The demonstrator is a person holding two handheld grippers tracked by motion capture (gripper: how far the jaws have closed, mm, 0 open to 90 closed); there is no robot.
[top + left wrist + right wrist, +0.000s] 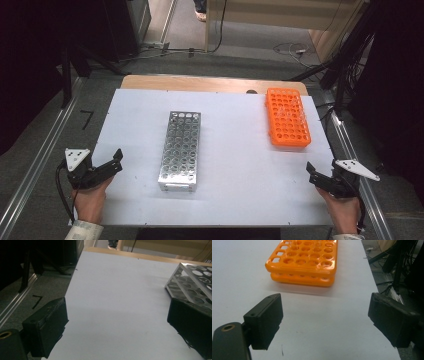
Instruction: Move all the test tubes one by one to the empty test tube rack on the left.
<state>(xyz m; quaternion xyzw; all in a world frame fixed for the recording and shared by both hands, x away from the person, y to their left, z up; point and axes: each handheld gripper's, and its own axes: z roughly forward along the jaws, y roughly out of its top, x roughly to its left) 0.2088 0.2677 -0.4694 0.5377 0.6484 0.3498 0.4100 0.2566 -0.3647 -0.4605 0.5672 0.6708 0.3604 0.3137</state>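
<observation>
Two racks lie on our white table (235,200): the metal rack (180,150) near the middle, lengthwise, and the orange rack (287,116) at the far right. Our left hand (90,200) rests at the table's left edge, its left gripper (118,161) angled toward the metal rack, jaws wide and empty. Our right hand (345,212) sits at the right edge, right gripper (311,172) pointing toward the orange rack, jaws spread, nothing between them.
</observation>
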